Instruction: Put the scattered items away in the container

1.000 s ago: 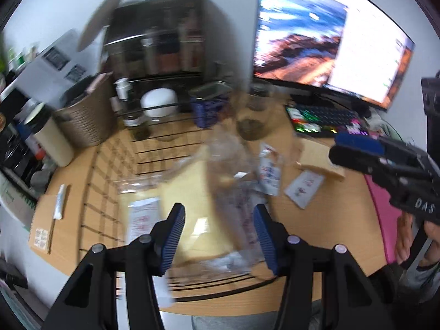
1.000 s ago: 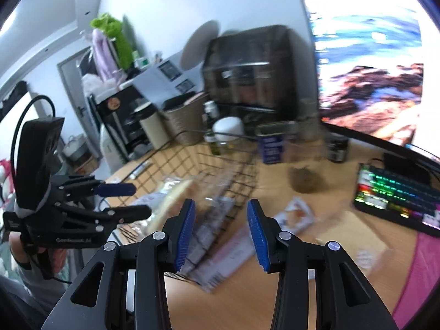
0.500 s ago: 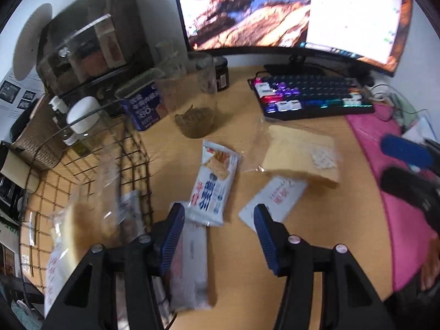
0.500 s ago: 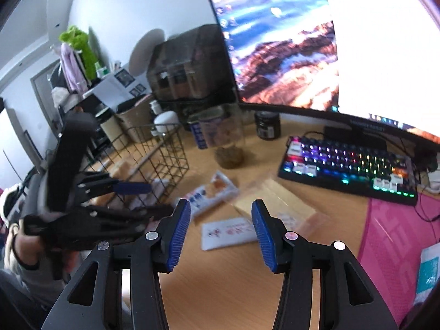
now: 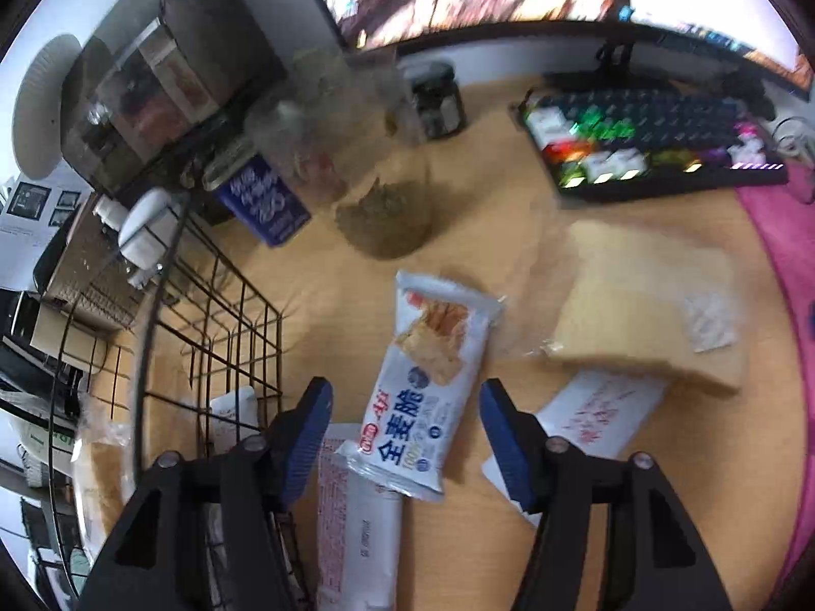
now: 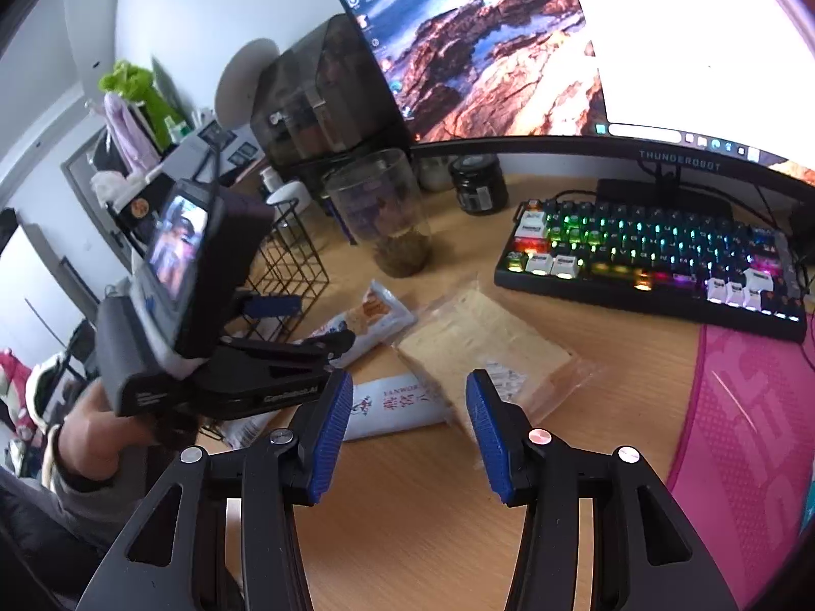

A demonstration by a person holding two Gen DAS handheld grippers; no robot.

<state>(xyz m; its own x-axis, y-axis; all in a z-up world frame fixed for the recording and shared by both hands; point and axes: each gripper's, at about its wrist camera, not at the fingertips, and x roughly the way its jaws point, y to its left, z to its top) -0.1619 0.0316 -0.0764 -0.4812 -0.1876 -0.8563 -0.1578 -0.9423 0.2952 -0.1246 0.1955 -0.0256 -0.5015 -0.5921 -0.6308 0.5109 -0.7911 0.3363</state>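
- Between the opening jaws of the left gripper [image 5: 405,433], a white-and-blue cracker packet [image 5: 425,382] is lying flat on the desk, untouched by the pads.
- Beside it, the wire basket [image 5: 214,305] is standing, already holding packets.
- Farther right, the right gripper [image 6: 410,433] is hovering with jaws apart and empty above bagged bread [image 6: 484,341] and a white sachet [image 6: 392,405].
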